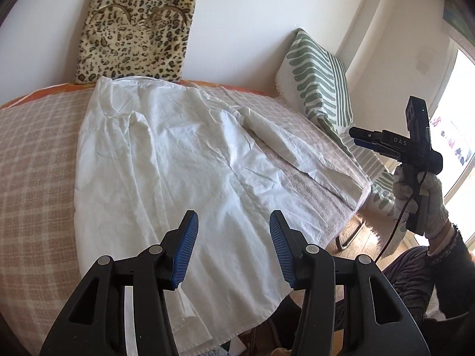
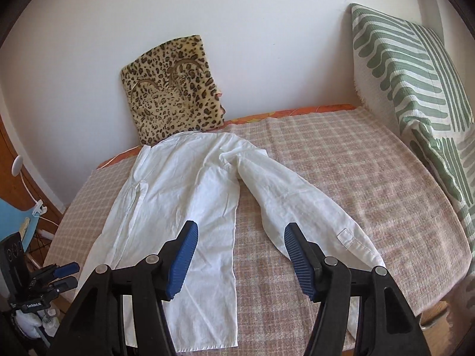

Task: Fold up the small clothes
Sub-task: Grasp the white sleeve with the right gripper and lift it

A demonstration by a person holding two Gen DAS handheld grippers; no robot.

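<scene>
White shirt (image 2: 178,195) — thin, creased cotton — lies flat on the checked bed cover (image 2: 341,178), ahead of and below both fingers. Left gripper (image 1: 234,249) and right gripper (image 2: 240,262): fingers spread, holding nothing.

Bright daylight, fisheye-warped edges, blown-out window (image 1: 457,136)

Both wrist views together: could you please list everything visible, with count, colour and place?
shirt: one, white, spread flat on the bed, one sleeve angled out.
bed cover: one, beige check, under the shirt.
leopard cushion: one, tan and black, against the wall behind the collar.
striped pillow: one, green and white, at the bed's end.
left gripper: black, blue pads, open above the hem.
right gripper: same, open, empty.
gloved hand: one, holding the right gripper.
</scene>
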